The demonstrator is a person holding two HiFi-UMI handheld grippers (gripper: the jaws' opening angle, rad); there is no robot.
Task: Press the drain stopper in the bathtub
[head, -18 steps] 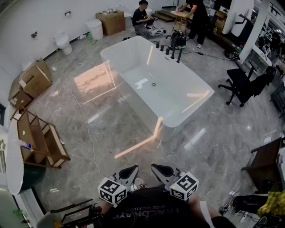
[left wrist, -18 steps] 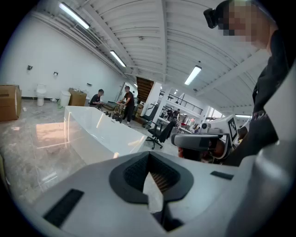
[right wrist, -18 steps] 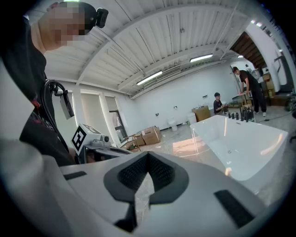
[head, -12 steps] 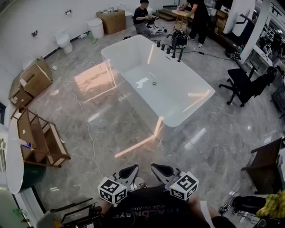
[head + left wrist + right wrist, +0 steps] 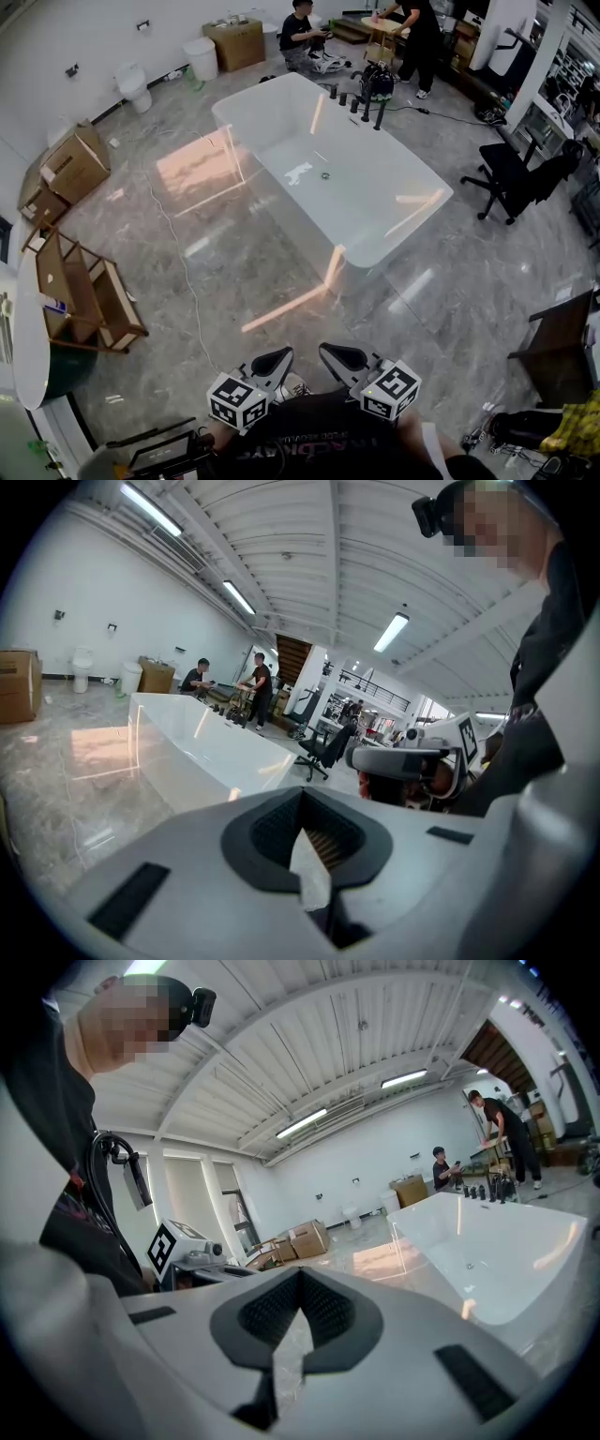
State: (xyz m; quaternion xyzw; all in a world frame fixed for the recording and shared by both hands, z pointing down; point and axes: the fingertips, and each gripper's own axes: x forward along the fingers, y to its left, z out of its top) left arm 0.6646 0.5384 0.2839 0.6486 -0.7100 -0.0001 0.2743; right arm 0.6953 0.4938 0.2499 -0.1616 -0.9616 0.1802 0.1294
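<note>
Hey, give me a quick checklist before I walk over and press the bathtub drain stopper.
1. Sight of drain stopper on the bathtub floor: ok.
2. The left tongs shut and empty: ok.
3. The right tongs shut and empty: ok.
4. Tongs within reach of the stopper: not ok, both are held near your body, well away from the tub.
5. Stopper up or down: cannot tell, too small.
</note>
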